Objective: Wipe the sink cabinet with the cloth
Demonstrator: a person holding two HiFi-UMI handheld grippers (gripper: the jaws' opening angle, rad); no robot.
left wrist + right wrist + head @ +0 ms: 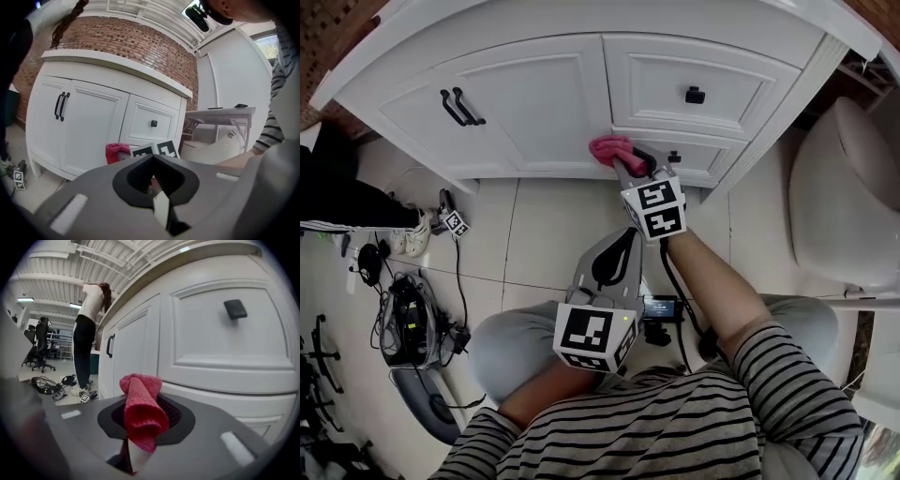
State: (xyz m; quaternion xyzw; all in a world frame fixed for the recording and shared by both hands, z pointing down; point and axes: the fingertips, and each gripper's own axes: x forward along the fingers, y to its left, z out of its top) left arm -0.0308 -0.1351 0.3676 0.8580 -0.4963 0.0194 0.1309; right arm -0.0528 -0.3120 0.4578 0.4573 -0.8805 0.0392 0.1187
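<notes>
The white sink cabinet (544, 94) fills the top of the head view, with two doors at the left and drawers at the right. My right gripper (628, 159) is shut on a pink cloth (611, 148), which is held against the cabinet front beside the lower drawer (689, 159). In the right gripper view the cloth (140, 408) bunches out between the jaws, close under the upper drawer (225, 329). My left gripper (614, 267) hangs back over the person's lap, jaws together and empty; its own view shows the cabinet (89, 126) and the cloth (116, 152) ahead.
A white toilet (844, 197) stands to the right of the cabinet. Cables, gear and shoes (412, 234) lie on the tiled floor at the left, where another person's legs (347, 202) stand. Black door handles (461, 107) and a drawer knob (695, 95) stick out.
</notes>
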